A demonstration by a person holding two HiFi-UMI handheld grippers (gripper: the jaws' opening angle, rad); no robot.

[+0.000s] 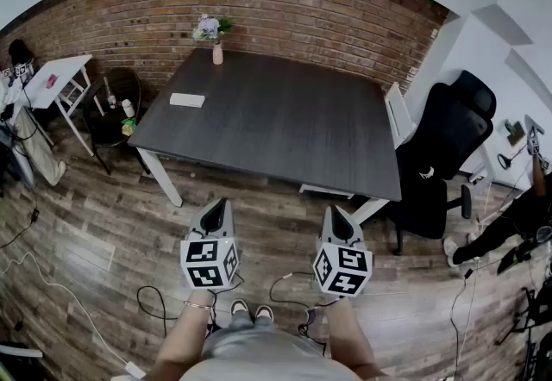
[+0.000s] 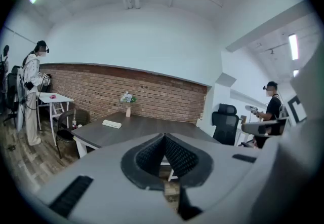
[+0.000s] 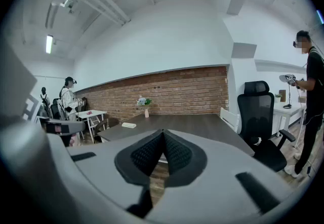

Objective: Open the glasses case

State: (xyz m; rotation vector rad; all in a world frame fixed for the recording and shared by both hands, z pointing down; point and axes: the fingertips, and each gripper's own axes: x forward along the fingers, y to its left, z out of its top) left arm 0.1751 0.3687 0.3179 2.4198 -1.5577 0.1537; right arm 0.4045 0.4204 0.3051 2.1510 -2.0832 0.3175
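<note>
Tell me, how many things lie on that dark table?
2: a flat white case near the left end of the table, and a small vase of flowers at its far edge. Nothing seems hidden.

Flat pale object (image 1: 187, 100) on the surface (image 1: 285, 122): too small to identify. Forearms (image 1: 185, 341) cut off at lower edge.

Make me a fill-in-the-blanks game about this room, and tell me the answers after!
The wall is built of ____.
The vase holds ____.
The glasses case lies on the dark ____.
The fingers of the left gripper and the right gripper are ____, with nothing between them.
Missing words: bricks; flowers; table; shut.
</note>
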